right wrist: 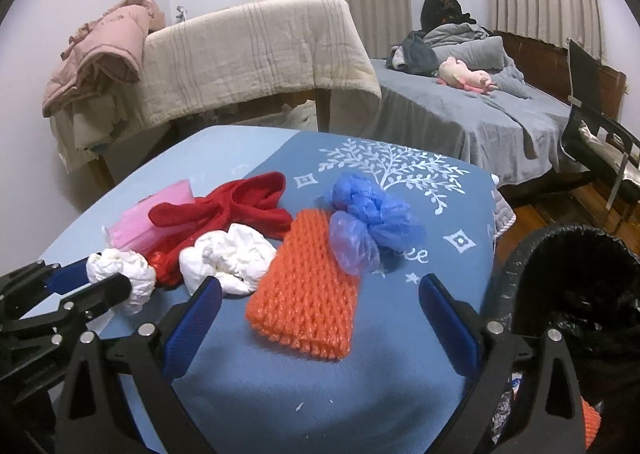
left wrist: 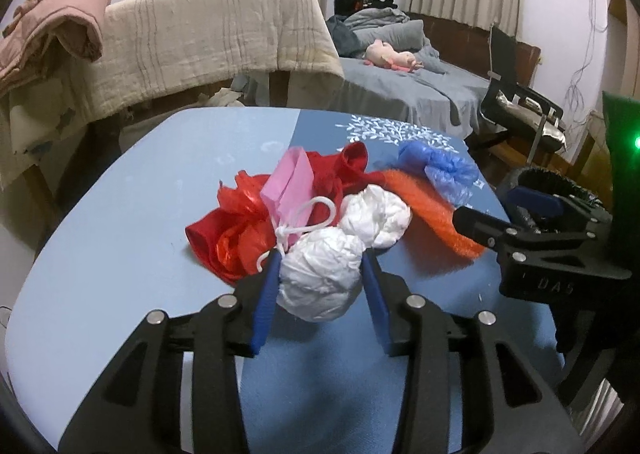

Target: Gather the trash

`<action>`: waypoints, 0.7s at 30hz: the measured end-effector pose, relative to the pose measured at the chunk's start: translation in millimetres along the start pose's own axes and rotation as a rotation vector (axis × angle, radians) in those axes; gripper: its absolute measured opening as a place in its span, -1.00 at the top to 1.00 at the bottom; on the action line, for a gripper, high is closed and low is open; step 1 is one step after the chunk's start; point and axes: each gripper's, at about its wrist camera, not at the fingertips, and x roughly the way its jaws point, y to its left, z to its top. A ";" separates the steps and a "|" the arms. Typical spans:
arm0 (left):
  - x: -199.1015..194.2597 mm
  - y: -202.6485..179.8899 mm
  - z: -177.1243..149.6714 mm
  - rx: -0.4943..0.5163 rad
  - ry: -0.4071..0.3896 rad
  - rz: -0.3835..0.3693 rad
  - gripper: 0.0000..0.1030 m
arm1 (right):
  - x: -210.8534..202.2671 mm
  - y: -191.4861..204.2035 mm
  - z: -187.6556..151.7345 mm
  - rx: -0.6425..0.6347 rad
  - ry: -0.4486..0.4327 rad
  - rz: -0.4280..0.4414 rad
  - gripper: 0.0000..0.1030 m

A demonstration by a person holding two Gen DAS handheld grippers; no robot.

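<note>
Both views dim, indoor artificial light, cool bluish cast, probably from overhead. Soft shadows fall under the white wad onto the desk and below the left gripper. No hard glare; a green LED spot blooms at the right edge. Heavy fisheye bending, black vignette in the corners. Near gripper bodies slightly soft, far bed grainy. Bin interior crushed to black, no detail.

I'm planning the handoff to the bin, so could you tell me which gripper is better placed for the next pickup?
Left. The left gripper already straddles a white crumpled ball, blue pads at both its sides. The right gripper is open above the orange foam net, though nearer the black-lined bin.
</note>
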 end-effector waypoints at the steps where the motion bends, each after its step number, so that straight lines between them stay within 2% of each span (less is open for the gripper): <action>1: 0.9 -0.4 -1.5 0.003 0.004 -0.001 0.16 | 0.5 0.1 -0.8 0.000 0.002 -0.001 -0.88; 4: 2.0 0.5 -5.1 0.002 0.015 0.000 0.03 | 1.8 0.2 -2.4 -0.003 0.008 -0.002 -0.88; 17: 0.6 -0.1 -16.7 0.000 0.038 0.010 0.00 | 1.1 0.7 -5.6 -0.007 0.017 -0.004 -0.88; 20: 6.3 2.7 -15.8 -0.023 0.052 0.007 0.03 | 0.8 0.9 -6.1 -0.006 0.020 -0.006 -0.88; 21: 8.2 3.1 -15.2 -0.026 0.058 0.002 0.18 | 0.6 0.6 -6.4 -0.005 0.020 -0.007 -0.88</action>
